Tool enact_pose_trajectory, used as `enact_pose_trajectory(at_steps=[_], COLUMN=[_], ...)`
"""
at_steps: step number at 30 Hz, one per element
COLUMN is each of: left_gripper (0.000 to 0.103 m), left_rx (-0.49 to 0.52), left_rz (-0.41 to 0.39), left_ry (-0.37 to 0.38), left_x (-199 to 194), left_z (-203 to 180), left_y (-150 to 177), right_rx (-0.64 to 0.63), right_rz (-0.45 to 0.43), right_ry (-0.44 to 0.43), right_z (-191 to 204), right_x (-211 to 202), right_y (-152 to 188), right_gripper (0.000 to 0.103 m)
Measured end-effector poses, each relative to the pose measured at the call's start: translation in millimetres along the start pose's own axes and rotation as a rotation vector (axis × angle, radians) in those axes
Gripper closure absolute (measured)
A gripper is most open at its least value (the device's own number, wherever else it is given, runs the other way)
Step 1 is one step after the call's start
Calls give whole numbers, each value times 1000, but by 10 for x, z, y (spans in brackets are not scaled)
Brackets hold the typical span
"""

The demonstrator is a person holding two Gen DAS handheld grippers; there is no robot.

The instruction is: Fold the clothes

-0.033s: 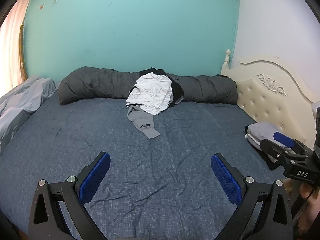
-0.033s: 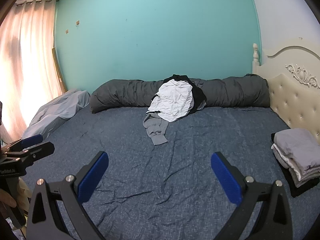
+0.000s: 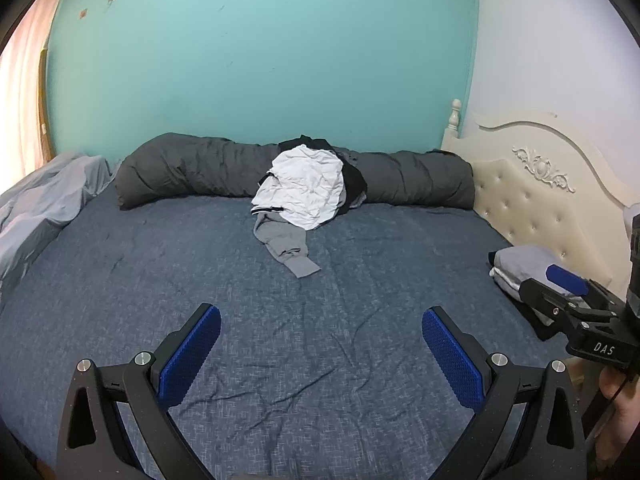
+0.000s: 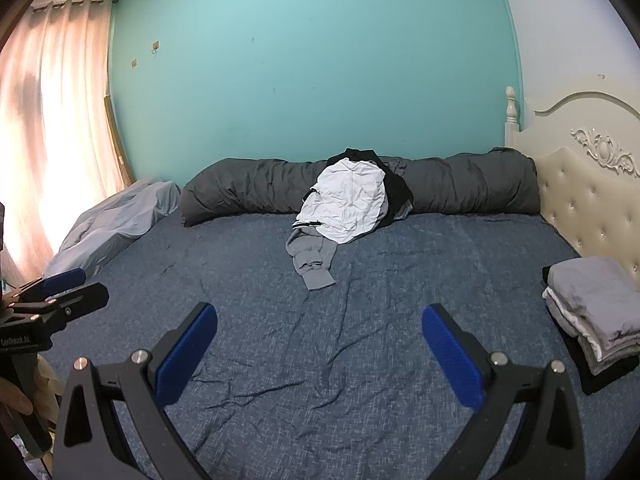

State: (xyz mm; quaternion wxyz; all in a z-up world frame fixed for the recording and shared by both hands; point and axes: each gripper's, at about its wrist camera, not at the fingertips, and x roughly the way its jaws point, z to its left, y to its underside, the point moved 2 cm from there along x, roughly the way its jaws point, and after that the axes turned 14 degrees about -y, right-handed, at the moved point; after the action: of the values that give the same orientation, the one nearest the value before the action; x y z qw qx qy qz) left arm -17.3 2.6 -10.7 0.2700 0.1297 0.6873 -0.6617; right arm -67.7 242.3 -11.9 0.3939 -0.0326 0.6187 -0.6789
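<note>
Over the near edge of the bed, left gripper (image 3: 321, 354) jaws spread wide, blue pads (image 3: 191, 354) bare, nothing between them, only wrinkled blue sheet (image 3: 320, 400) below. Right gripper (image 4: 320, 354) same: jaws spread wide, pads (image 4: 452, 356) bare, nothing held, hovering over the sheet (image 4: 320, 380). Each gripper shows at the edge of the other's view, held by a hand: right one at the right edge of the left view, left one at the left edge of the right view (image 4: 52, 296).

Clothes pile (image 3: 308, 196) lies well ahead of both grippers, mid-bed at the far side, leaning on a rolled dark grey duvet (image 3: 192, 172) along the teal wall (image 3: 260, 60). On top a crumpled white garment (image 4: 346, 204), black garment (image 4: 398, 186) behind it, grey sweatshirt (image 4: 312, 258) trailing out toward the camera with a cuff flat on the sheet.

Folded stack (image 4: 592, 312) sits on the right side of the bed, just beside the cream tufted headboard (image 4: 588, 192): grey piece on top, white and grey layers under, black at the bottom. Same stack in the left view (image 3: 520, 268), partly hidden by the right gripper.

Light grey bedding (image 4: 116, 220) bunched at the far left. Pink curtain (image 4: 48, 120) at left, backlit.
</note>
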Motion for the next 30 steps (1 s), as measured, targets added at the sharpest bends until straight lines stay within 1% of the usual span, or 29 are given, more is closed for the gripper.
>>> enact_pose_trajectory(at_steps=[1, 7, 10, 12, 30], left_gripper=[0, 0, 0, 0, 0], left_rx=[1, -28, -30, -30, 3], left_rz=[-3, 4, -1, -6, -10], left_ry=[-1, 18, 17, 18, 28], left_x=[2, 38, 1, 24, -34], left_z=[-13, -22, 39, 45, -51], left_y=[-1, 13, 1, 14, -1], right_rx=[2, 9, -11, -7, -7], right_rz=[10, -2, -9, -6, -11], right_ry=[4, 2, 13, 7, 7], right_z=[-4, -108, -6, -38, -33], right_x=[2, -36, -4, -5, 3], right_y=[-4, -29, 30, -5, 41], right_gripper=[0, 0, 0, 0, 0])
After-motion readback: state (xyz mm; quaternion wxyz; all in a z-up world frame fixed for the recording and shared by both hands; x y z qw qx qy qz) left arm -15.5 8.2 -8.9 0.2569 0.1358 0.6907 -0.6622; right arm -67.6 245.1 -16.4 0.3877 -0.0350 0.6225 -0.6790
